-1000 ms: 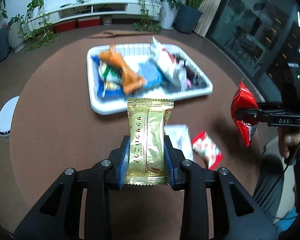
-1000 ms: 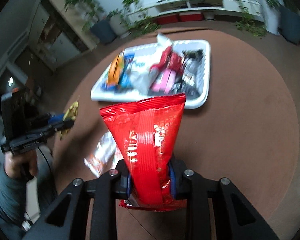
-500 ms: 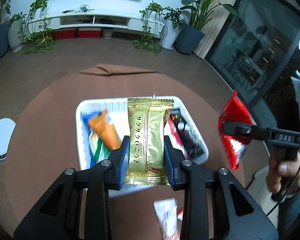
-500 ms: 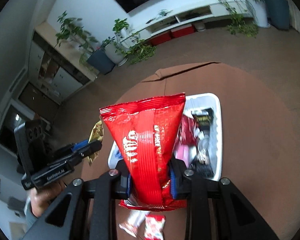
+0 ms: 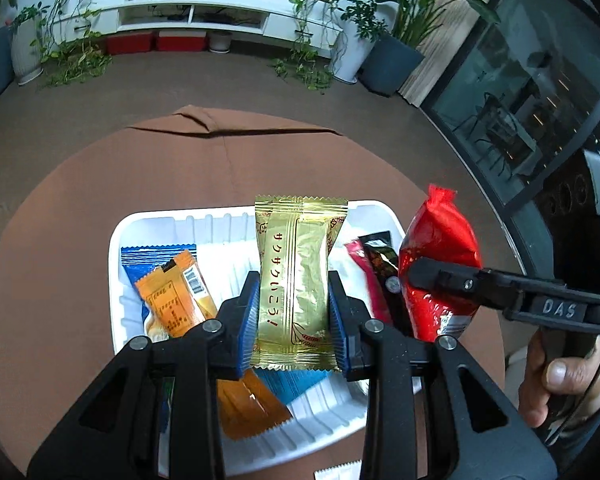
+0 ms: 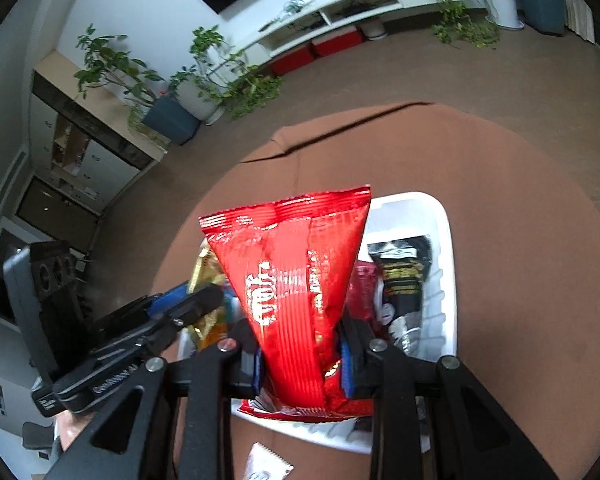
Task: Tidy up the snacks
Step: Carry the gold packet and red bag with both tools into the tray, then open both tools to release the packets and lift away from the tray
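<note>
Both grippers have come forward from the bare desk and now hang over the white tray (image 5: 114, 264), which a second ago lay well ahead of them. Much of the tray's near part is hidden behind the gripper arms, and its contents show only in pieces: an orange packet (image 5: 176, 300) lying on a blue packet (image 5: 158, 251), a black packet (image 6: 404, 276) and a pink one whose print is too blurred to read. A white wrapper (image 6: 268, 464) on the desk (image 5: 80, 184) is cut off at the bottom edge.

The left gripper (image 5: 294, 312) is narrowly open, its blue pads pressed on the sides of a gold packet (image 5: 296, 276) held upright above the tray's middle. The right gripper (image 6: 304, 360) is likewise nearly closed, clamping a red bag (image 6: 296, 272) by its lower part over the tray's right side. A hand (image 5: 556, 376) grips the right gripper's handle.
</note>
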A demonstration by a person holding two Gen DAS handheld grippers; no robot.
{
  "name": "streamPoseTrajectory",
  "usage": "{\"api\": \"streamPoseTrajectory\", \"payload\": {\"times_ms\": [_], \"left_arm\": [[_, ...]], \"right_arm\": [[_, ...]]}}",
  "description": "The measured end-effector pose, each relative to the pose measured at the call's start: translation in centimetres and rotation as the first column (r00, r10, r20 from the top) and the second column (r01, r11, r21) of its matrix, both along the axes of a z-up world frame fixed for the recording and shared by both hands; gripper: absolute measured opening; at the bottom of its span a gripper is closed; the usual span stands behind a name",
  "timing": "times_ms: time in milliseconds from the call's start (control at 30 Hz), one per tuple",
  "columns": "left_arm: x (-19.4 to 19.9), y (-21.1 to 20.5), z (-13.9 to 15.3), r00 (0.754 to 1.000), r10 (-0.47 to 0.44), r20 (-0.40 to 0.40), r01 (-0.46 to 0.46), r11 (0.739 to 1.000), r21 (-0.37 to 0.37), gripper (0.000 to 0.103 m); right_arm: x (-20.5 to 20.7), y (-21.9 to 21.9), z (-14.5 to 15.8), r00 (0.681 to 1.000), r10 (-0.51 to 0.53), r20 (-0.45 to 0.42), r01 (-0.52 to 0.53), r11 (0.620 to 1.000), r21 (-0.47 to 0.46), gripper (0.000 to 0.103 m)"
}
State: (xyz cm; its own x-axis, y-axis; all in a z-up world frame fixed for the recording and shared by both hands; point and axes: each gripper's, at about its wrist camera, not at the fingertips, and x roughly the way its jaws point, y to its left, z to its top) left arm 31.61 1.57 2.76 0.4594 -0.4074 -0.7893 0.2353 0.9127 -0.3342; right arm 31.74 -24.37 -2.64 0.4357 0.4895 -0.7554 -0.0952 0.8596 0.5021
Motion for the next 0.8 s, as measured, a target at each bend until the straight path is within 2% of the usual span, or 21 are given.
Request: {"api": "streamPoseTrajectory", "payload": {"times_ms": [367,567,800], "left_arm": [[2.0,-2.4,-3.8,0.997,0.003,-0.071,0.0,0.999,0.044,0.03],[2.9,-4.7,-4.8,0.998,-0.003,-0.063,0.009,0.996,0.086,0.03],[2.9,-6.3,-5.9,0.998,0.01,-0.055,-0.003,0.992,0.124,0.03]], "right_arm": [[1.3,0.0,-3.1,0.998,-0.01,-0.057,0.005,0.996,-0.084,0.03],[1.4,0.6,-3.9,0.998,0.005,-0.058,-0.012,0.992,-0.128,0.03],[1.1,1.4,-4.6,0.999,0.036,-0.018,-0.038,0.984,-0.174,0.03]]}}
